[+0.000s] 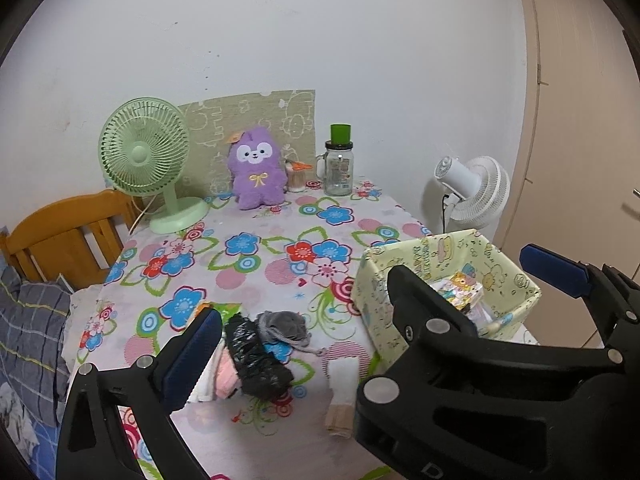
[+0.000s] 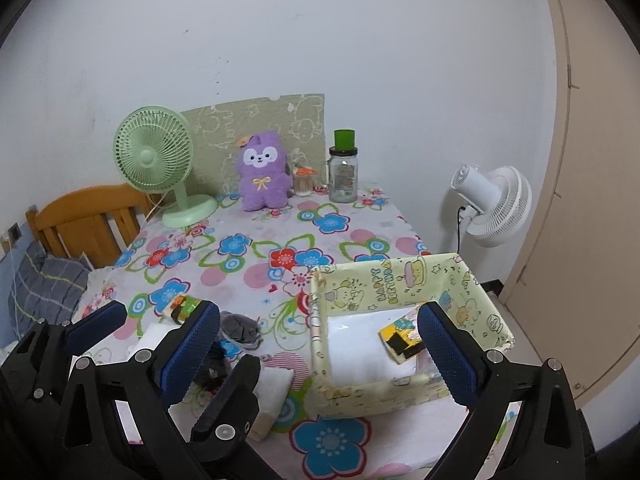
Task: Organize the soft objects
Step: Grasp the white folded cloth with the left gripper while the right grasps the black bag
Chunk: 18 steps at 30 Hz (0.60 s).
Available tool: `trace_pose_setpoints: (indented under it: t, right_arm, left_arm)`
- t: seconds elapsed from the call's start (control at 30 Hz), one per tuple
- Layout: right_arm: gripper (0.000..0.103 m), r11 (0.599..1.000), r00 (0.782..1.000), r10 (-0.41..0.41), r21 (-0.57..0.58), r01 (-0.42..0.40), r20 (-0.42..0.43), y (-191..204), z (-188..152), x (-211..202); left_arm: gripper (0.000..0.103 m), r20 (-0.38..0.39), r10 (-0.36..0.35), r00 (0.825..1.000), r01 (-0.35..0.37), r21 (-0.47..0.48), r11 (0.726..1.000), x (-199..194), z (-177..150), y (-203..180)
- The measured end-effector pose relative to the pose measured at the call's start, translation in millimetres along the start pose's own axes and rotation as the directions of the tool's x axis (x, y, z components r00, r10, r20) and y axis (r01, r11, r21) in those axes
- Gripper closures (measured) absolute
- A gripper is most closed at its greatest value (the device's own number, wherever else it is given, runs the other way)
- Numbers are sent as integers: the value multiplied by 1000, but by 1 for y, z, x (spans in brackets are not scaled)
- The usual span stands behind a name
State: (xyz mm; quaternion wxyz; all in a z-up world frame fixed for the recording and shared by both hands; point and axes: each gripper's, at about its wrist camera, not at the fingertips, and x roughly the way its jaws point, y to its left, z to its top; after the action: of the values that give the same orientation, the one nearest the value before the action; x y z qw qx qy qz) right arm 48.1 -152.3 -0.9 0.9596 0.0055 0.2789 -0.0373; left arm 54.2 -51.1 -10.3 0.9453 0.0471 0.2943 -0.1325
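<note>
I hold both grippers above the near edge of the table (image 1: 248,264), and both are spread wide with nothing between the fingers. In the left wrist view the left gripper (image 1: 374,300) has its blue pads far apart, one at 8 o'clock and one at 3 o'clock. In the right wrist view the right gripper (image 2: 320,344) is open the same way, and its right finger hangs over the yellow box (image 2: 404,280).

Just in front of the left gripper, at 6 o'clock of its view, the soft things lie in a small group on the flowered cloth. A black crumpled bundle (image 1: 256,356) touches a pink and white folded cloth (image 1: 222,380) on its left side. A grey drawstring pouch (image 1: 286,326) lies just behind the bundle, touching it. A white rolled sock with a beige cuff (image 1: 342,390) lies a little apart at 5 o'clock.

The yellow box stands at 3 o'clock, at the right edge of the table. Inside it I see one small colourful packet (image 2: 400,338) on the white bottom.

At 12 o'clock, far back by the wall, a purple plush toy (image 1: 258,170) sits upright. A green fan (image 1: 146,152) stands at its left and a glass jar with a green lid (image 1: 339,168) at its right. A white fan (image 1: 476,192) stands beyond the table at 2 o'clock.
</note>
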Motion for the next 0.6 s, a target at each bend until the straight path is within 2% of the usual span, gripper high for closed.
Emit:
trace_pose_setpoints:
  t: [0.13, 0.6]
  right_arm:
    - [3, 1000, 1000, -13, -1, 13, 17, 12, -4, -1]
    - [3, 998, 998, 58, -13, -58, -15, 55, -17, 24]
  left_arm:
    - [0, 1, 8, 1000, -8, -5, 1000, 0, -5, 13]
    - [0, -15, 44, 999, -45, -18, 999, 14, -21, 56]
